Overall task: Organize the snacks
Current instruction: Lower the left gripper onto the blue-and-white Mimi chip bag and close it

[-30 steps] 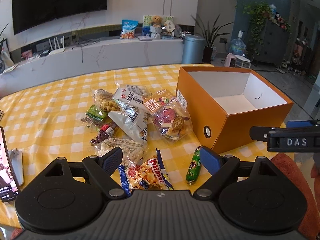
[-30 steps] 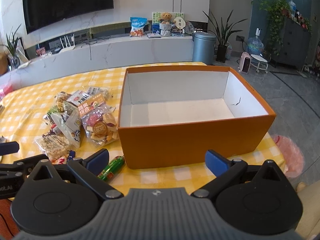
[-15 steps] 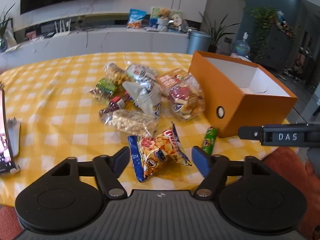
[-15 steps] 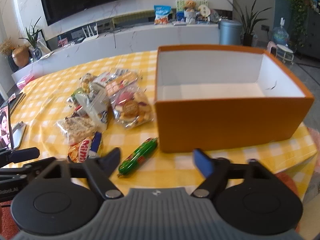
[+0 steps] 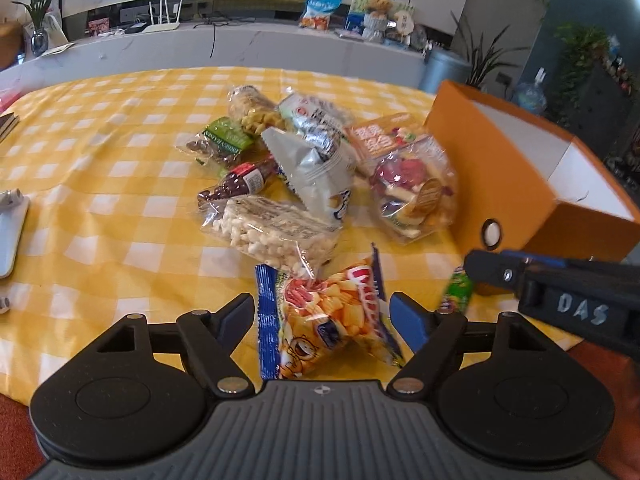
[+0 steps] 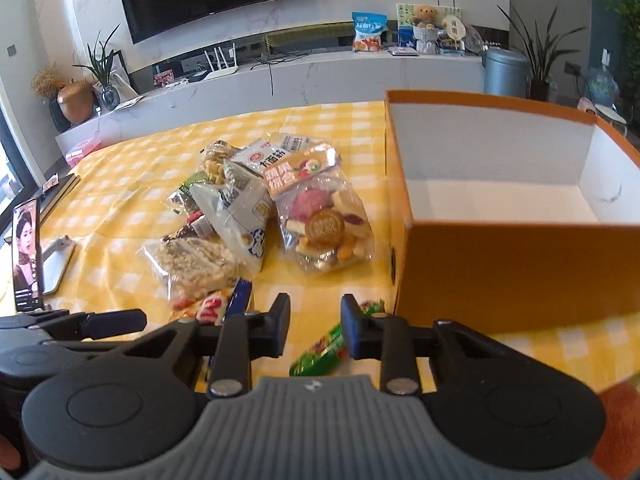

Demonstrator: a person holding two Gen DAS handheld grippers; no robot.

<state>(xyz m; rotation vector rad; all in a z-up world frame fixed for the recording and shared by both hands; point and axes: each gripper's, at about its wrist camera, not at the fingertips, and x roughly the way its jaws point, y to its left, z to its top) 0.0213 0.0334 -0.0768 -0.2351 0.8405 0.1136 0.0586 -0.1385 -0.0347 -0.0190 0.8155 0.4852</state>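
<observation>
A pile of snack packets lies on the yellow checked table (image 5: 100, 168). An orange and blue chip bag (image 5: 332, 316) sits between the fingers of my open left gripper (image 5: 322, 316), not clamped. A green sausage stick (image 6: 324, 350) lies by my right gripper (image 6: 314, 326), whose jaws are narrowed but still apart, with the stick just beside and under the right finger. The empty orange box (image 6: 516, 264) stands to the right; it also shows in the left wrist view (image 5: 516, 184). A clear mixed-snack bag (image 5: 414, 196) and a rice-puff bag (image 5: 272, 232) lie further in.
A phone on a stand (image 6: 26, 252) and a white device (image 5: 10, 232) are at the table's left. The right gripper's side (image 5: 560, 288) crosses the left wrist view at the right. A counter with a TV stands behind the table.
Both grippers have moved forward and down toward the snacks. The left now straddles the chip bag. The right gripper's jaws have narrowed and it has swung left to the green sausage stick.
</observation>
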